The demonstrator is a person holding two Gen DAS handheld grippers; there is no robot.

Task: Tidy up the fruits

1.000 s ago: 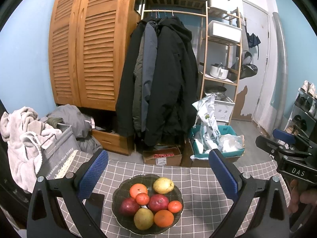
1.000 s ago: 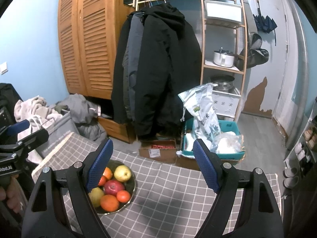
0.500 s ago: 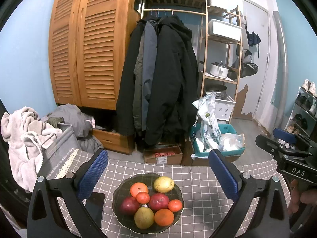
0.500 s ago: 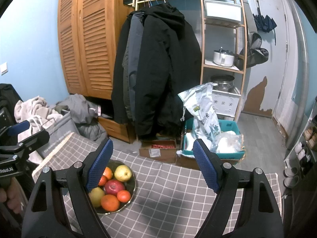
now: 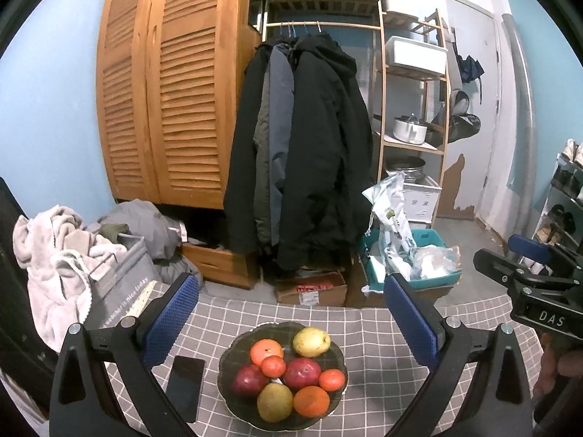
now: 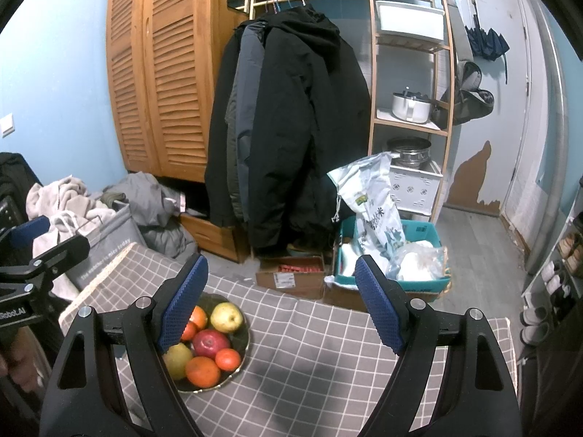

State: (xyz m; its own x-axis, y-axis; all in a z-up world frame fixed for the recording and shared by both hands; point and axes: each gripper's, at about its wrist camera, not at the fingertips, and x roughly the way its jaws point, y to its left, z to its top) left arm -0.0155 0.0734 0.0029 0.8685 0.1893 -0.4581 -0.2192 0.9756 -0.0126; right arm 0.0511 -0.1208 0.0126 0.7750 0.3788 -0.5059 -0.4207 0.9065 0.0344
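- The left gripper (image 5: 291,313) hovers above the near edge of the surface (image 5: 382,331), which is covered by a grey cloth with a white grid; its jaws stand wide apart with nothing between them.
- The right gripper (image 6: 280,302) hangs over the same cloth further to the right; its jaws are also spread wide and hold nothing.
- A dark glass bowl (image 5: 227,360) sits on the cloth, below and between the left gripper's blue pads; in the right wrist view it lies at lower left, partly hidden behind that gripper's left finger.
- All the fruit lies inside the bowl: a yellow-green pear (image 5: 311,342) at the far rim, a large orange (image 5: 266,351) beside it, and a small tangerine (image 5: 273,366) near the middle.
- Two red apples (image 5: 301,373) lie side by side across the centre, with another small tangerine (image 5: 331,380) at the right rim.
- At the near rim, a second pear (image 5: 275,402) lies touching a second orange (image 5: 311,400).
- A dark phone (image 5: 186,382) lies flat on the cloth just left of the bowl, apart from it.
- Beyond the surface, dark coats (image 5: 302,145) hang on a rail beside a louvred wooden wardrobe (image 5: 167,91).
- A teal crate (image 6: 419,255) of bags stands on the floor.
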